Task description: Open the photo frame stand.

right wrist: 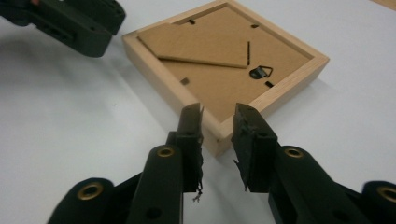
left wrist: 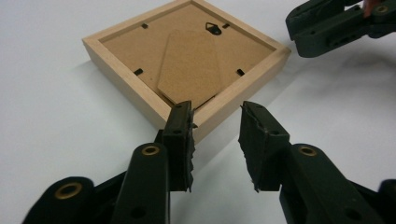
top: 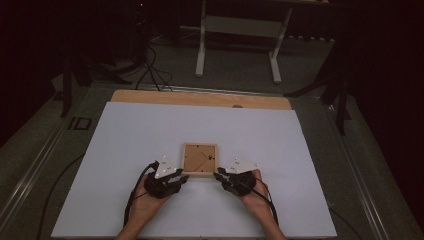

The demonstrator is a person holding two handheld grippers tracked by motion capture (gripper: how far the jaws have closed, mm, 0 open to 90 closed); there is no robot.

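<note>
A small wooden picture frame [top: 199,159] lies back side up near the middle of the white board [top: 125,150] that covers the table. The left gripper [top: 176,179] sits just off its near left corner and the right gripper [top: 221,176] just off its near right corner. Each has its jaws partly apart around a corner, pads not pressing the wood.

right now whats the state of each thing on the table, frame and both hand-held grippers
picture frame: lying flat, back side up, on the white sheet
stand flap: folded down against the frame's backing
hanger hook: flat on the backing
left hand-held gripper: open, jaws straddling the frame's near corner, pads not pressing
right hand-held gripper: open, jaws either side of the frame's other near corner, not clamped
</note>
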